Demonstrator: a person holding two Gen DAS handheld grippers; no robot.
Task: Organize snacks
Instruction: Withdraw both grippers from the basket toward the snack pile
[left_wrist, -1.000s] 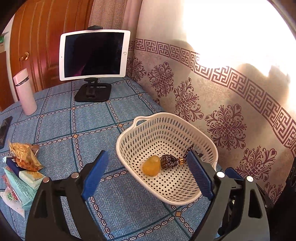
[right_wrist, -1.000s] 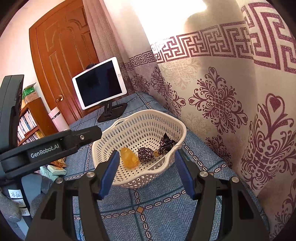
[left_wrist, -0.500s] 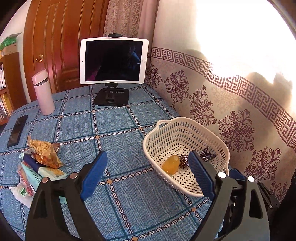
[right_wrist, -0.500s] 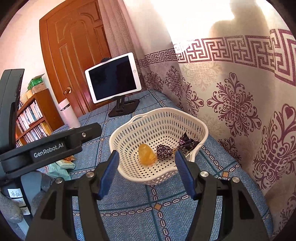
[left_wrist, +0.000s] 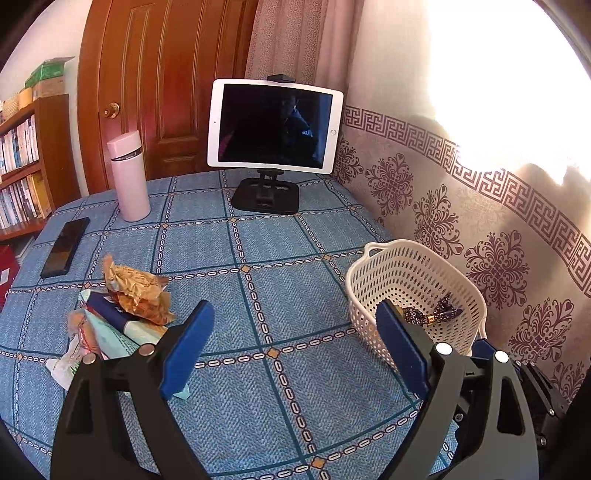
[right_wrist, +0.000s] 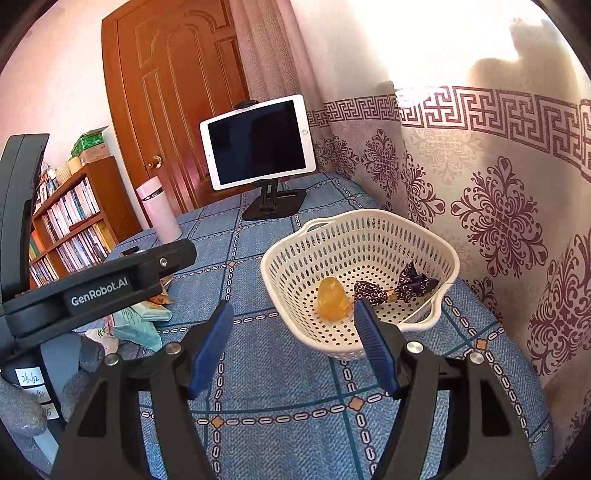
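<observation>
Both tongs pulled back from white basket (right_wrist: 360, 254); it looks smaller now, snack pile (left_wrist: 122, 314) came into view. My right tongs (right_wrist: 293, 341) just opened wider, nothing between pads. My left tongs (left_wrist: 295, 350) wide open, holding nothing. Yellow jelly (right_wrist: 333, 300) and dark blue candy (right_wrist: 397, 286) lie in basket. Basket at 1 o'clock from right tongs. Crinkly wrappers at 10 o'clock from left tongs, on blue cloth (left_wrist: 258, 258).

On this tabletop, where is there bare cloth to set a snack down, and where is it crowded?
Bare cloth runs down the middle, between the snack pile and the white basket, and back toward the tablet stand. The stretch between the pink bottle and that stand is also free. It is crowded at the pile, with the phone just behind it. The basket floor holds only two sweets.
</observation>
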